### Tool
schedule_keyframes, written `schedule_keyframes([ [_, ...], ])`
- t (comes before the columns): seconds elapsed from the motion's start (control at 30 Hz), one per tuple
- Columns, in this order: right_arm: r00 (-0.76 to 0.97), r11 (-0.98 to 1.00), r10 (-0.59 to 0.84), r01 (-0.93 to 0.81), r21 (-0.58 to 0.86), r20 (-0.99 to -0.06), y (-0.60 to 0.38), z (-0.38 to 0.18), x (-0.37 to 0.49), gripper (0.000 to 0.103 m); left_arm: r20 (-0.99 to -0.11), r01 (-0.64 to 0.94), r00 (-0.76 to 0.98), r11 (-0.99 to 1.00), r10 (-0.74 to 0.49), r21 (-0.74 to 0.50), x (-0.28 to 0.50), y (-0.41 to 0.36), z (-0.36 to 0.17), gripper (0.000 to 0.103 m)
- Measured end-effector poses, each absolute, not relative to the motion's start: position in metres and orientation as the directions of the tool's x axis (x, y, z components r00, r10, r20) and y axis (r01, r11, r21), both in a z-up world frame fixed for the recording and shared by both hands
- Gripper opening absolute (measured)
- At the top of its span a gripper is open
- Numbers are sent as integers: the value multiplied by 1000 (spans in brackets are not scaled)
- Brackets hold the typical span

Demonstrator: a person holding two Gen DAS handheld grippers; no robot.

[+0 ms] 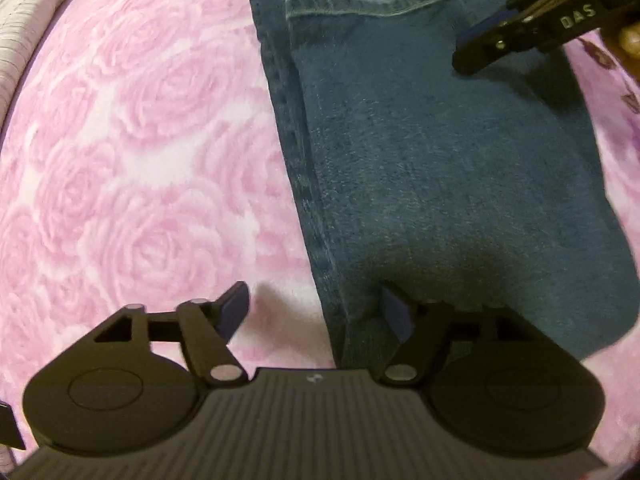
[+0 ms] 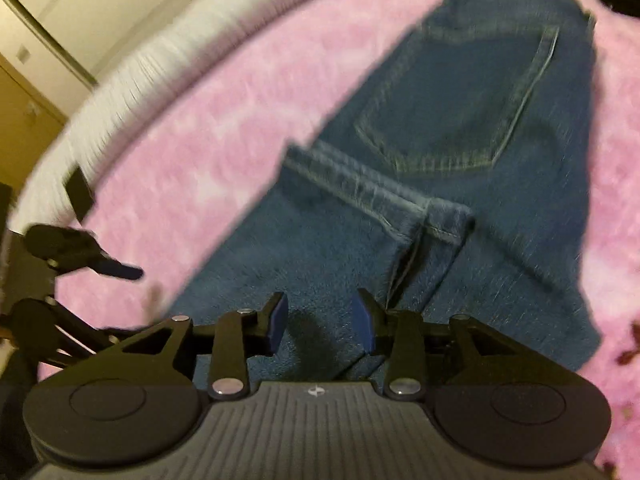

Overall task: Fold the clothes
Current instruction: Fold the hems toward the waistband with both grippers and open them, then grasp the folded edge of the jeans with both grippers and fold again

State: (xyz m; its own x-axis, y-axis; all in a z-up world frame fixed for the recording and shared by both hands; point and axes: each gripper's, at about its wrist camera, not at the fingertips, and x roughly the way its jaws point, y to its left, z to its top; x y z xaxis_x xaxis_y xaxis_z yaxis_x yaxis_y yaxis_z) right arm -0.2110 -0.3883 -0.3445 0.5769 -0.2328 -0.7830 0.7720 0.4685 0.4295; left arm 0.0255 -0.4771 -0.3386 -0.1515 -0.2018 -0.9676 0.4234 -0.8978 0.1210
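Both my grippers, left gripper (image 1: 316, 316) and right gripper (image 2: 322, 322), are hovering spread over folded dark-blue denim jeans (image 1: 440, 168) lying on a pink rose-patterned fleece blanket (image 1: 140, 140).

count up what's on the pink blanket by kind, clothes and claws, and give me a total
Jeans: 1, dark blue, folded over on the pink blanket
Claws: 2, the left claw and the right claw, both open
Total: 3
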Motion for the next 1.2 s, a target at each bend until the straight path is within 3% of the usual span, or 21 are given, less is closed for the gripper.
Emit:
schedule_keyframes([
  [0.1,562,585,-245,736,341,-790,-346,-333,-191,42,-953,429,-191,-893,-234,133,39,-475,-322,72],
  [0.2,548,688,-260,683,245,-795,-305,-322,-172,49,-927,392,-241,-902,-288,179,64,-459,-289,72],
  [0.37,527,824,-289,562,74,-799,-235,-304,-139,57,-887,127,-332,-947,-321,295,104,-387,-269,72],
  [0.4,524,845,-295,534,38,-799,-221,-300,-132,61,-885,58,-343,-948,-314,314,107,-371,-272,72],
  [0.63,466,904,-371,381,-196,-803,-157,-301,-96,63,-858,-293,-387,-837,-337,461,100,-309,-326,72],
  [0.7,433,895,-406,364,-256,-805,-153,-312,-90,68,-852,-331,-386,-808,-355,487,94,-310,-344,73],
  [0.77,400,884,-442,345,-315,-803,-150,-324,-84,71,-841,-354,-412,-789,-351,503,93,-314,-353,83],
  [0.87,352,862,-496,312,-400,-794,-144,-341,-76,73,-819,-369,-460,-766,-342,527,95,-322,-357,86],
  [0.9,336,853,-514,300,-428,-789,-142,-347,-73,74,-816,-370,-467,-763,-341,531,96,-325,-355,84],
  [0.97,305,833,-549,274,-481,-778,-139,-359,-67,74,-810,-370,-477,-759,-340,536,97,-334,-351,51],
  [1.0,290,822,-567,260,-507,-771,-137,-365,-64,72,-805,-378,-487,-749,-339,544,97,-336,-348,52],
  [1.03,287,818,-573,263,-511,-768,-140,-364,-65,63,-799,-389,-497,-736,-338,554,97,-339,-346,53],
  [1.2,292,816,-575,264,-514,-764,-153,-364,-69,62,-812,-442,-490,-712,-319,546,93,-342,-354,50],
])
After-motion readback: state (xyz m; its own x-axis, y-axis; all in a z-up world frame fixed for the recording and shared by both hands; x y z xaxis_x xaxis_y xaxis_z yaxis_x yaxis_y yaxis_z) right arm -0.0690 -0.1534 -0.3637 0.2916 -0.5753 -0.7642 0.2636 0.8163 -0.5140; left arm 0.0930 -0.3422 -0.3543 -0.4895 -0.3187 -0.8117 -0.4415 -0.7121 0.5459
